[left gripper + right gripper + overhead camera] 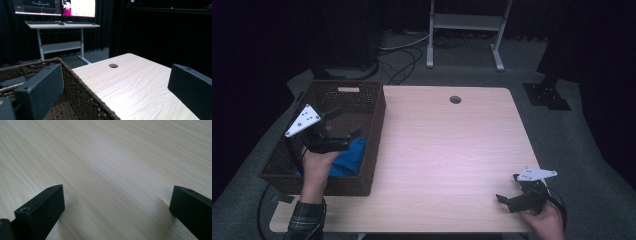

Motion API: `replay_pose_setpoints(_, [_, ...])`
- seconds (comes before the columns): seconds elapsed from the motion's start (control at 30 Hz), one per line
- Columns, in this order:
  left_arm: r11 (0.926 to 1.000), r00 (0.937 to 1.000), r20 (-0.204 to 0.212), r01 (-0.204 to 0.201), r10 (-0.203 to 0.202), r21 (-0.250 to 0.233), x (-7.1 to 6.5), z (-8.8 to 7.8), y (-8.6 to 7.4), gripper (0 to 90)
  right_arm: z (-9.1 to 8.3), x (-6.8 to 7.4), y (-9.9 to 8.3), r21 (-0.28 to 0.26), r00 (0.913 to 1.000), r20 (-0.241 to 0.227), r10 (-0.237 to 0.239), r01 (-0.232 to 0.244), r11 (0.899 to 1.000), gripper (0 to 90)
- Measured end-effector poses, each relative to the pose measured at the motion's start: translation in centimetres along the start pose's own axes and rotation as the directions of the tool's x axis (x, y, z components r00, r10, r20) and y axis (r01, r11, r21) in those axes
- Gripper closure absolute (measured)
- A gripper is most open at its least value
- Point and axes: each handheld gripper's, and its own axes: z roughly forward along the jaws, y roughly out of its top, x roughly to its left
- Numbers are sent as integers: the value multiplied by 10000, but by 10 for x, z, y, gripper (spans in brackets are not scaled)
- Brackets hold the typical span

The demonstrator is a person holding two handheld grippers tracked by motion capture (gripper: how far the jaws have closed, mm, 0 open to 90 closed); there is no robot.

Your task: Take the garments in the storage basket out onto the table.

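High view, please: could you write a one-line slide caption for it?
Left gripper open above a blue cloth in the wicker basket; right gripper open, low over the wooden table.

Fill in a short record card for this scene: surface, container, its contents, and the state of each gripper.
Surface: light wooden table with a round cable hole
Container: brown wicker basket at the table's left edge
Contents: blue cloth inside the basket
Left gripper: open, empty, held above the basket
Right gripper: open, empty, low over the table's near right corner
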Motion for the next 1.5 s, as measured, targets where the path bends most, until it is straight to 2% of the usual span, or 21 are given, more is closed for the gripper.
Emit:
replay_pose_setpoints(0.47, [9998,9992,-386,117,-123,-154,12,-11,0,0,0,0,0,2,10000,-1,1,-1,10000,0])
replay_pose_setpoints(1.0, [9991,9949,-963,263,-293,-324,29,-27,0,0,0,0,0,5,10000,0,12,-12,10000,0])
replay_pose_setpoints(1.4, [9988,9907,-1296,387,-422,-295,36,-32,-2,0,0,0,0,8,10000,0,2,-2,10000,0])
replay_pose_setpoints(1.5, [9992,9891,-1419,382,-393,-103,37,-31,-2,0,0,0,0,9,10000,0,2,-2,10000,0])
